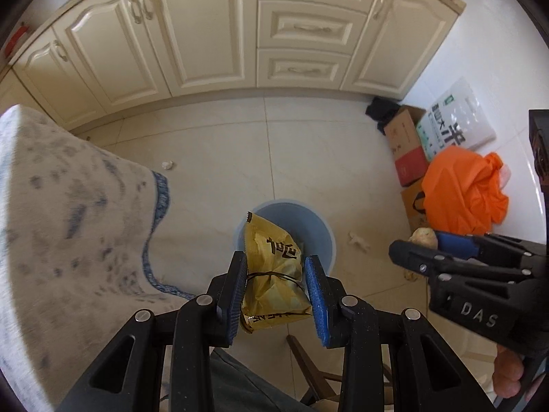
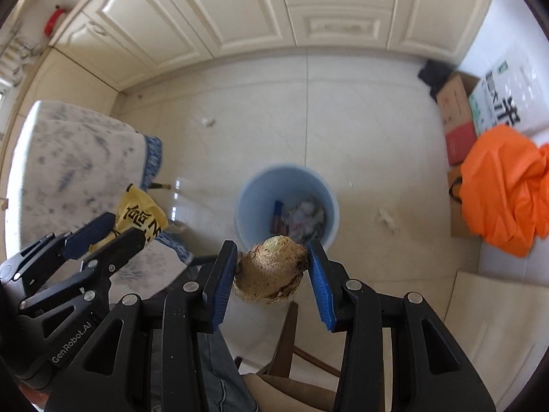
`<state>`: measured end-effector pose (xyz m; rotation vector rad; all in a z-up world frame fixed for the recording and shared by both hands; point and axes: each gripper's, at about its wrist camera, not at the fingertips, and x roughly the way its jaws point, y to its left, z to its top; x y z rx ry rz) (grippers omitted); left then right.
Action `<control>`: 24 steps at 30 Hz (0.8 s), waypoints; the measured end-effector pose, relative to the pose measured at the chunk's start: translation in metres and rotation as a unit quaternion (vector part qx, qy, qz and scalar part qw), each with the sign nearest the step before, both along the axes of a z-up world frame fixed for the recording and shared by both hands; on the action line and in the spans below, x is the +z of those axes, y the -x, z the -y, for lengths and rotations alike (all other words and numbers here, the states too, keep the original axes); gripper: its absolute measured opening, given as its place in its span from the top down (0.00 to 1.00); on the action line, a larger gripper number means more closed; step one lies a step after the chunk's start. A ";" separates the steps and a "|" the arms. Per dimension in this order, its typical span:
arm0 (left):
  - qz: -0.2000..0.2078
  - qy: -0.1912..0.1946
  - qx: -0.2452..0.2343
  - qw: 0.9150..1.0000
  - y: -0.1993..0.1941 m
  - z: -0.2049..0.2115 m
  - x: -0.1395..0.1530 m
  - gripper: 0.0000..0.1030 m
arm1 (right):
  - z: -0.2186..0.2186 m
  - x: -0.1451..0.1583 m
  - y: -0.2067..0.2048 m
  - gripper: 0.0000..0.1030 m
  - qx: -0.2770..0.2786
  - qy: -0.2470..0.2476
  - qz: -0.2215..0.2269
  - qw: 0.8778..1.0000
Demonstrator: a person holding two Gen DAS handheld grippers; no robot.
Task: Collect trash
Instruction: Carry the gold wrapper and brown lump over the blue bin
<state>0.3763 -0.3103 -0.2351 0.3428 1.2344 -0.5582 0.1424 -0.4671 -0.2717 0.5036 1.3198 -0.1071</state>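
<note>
while left claw (image 1: 276, 283) pinches crinkled yellow wrapper (image 1: 274, 267), round blue bin (image 1: 322, 233) below.

The blue bin's (image 2: 286, 185) open mouth is unobstructed at twelve o'clock; the cloth-covered tabletop (image 2: 72, 158) crowds nine o'clock.

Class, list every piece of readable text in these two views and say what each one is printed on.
"DAS": on the right tongs' black body.
"GenRobot.AI": on the left tongs' black body.
Yellow wrapper: black characters, not readable.
White bag: large dark characters, not readable.
Cardboard box: print too small.
</note>
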 end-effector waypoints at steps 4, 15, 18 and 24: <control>-0.020 -0.008 -0.010 1.000 -0.014 0.020 -0.027 0.70 | 0.001 -0.019 0.000 0.59 -0.003 -0.006 -0.020 1.000; -0.055 -0.039 -0.018 0.998 -0.047 0.050 -0.094 0.70 | 0.001 -0.055 -0.011 0.59 -0.028 -0.006 -0.044 0.999; -0.051 -0.053 -0.020 0.997 -0.053 0.061 -0.113 0.70 | 0.002 -0.071 -0.015 0.59 -0.038 -0.013 -0.054 0.998; -0.051 -0.058 -0.028 0.997 -0.061 0.074 -0.154 0.70 | 0.007 -0.102 -0.018 0.59 -0.070 -0.030 -0.068 0.995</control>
